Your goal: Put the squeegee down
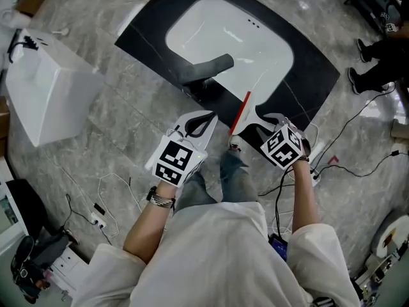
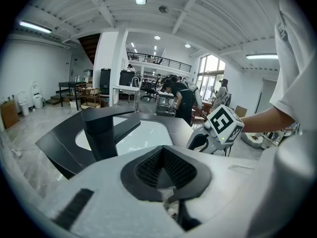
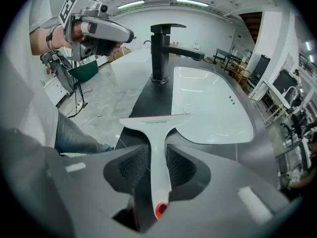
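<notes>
We list one squeegee (image 3: pixel 157 133), white with a red edge. Its handle lies between the jaws of the right gripper (image 3: pixel 158 163), which stand apart and flank it without clamping. Its blade reaches out over the near edge of the black table (image 1: pixel 313 75), just short of the white basin (image 1: pixel 230 40), with the black tap (image 1: pixel 208 68) off to one side. We list the left gripper (image 1: pixel 206 120) just beside the right, its jaws closed together on nothing.

The black surface (image 1: pixel 313 75) holds a white basin (image 1: pixel 230 40) and black faucet (image 1: pixel 208 68); a white box (image 1: pixel 48 94) stands on the grey floor (image 1: pixel 128 117)
</notes>
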`<state>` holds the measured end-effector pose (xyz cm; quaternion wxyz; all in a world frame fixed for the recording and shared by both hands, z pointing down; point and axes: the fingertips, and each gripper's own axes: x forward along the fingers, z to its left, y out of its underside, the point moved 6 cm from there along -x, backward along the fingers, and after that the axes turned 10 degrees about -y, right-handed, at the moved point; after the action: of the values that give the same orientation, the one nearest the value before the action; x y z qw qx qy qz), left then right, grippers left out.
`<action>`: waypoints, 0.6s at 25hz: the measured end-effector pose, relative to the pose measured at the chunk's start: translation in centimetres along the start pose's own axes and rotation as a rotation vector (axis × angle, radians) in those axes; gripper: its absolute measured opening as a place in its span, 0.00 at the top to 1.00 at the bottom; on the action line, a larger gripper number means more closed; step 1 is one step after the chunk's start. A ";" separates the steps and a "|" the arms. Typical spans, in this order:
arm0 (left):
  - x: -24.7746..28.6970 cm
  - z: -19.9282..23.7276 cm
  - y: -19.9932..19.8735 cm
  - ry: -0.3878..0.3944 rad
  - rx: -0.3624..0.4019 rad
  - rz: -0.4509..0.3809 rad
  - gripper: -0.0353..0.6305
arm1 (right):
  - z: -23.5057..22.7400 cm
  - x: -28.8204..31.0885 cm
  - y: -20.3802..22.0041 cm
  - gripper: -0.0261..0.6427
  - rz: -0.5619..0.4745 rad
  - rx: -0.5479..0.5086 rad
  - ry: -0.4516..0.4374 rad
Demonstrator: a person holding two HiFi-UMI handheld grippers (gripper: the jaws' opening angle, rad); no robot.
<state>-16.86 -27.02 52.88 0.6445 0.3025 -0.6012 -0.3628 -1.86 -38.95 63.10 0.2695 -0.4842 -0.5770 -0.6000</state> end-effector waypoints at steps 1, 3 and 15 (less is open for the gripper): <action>-0.2 -0.1 0.0 0.003 0.000 -0.003 0.94 | 0.0 -0.3 0.0 0.78 -0.010 0.011 0.004; -0.6 -0.2 0.1 0.009 -0.001 -0.007 0.94 | 0.1 -1.0 0.0 0.78 -0.040 0.040 0.017; -2.9 -0.3 -1.1 0.042 0.049 -0.064 0.94 | 1.6 -6.1 -0.9 0.84 -0.249 0.232 0.176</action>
<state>-16.75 -25.30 50.32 0.6377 0.3447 -0.5861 -0.3620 0.12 -38.68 57.01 0.2965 -0.3204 -0.6720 -0.5982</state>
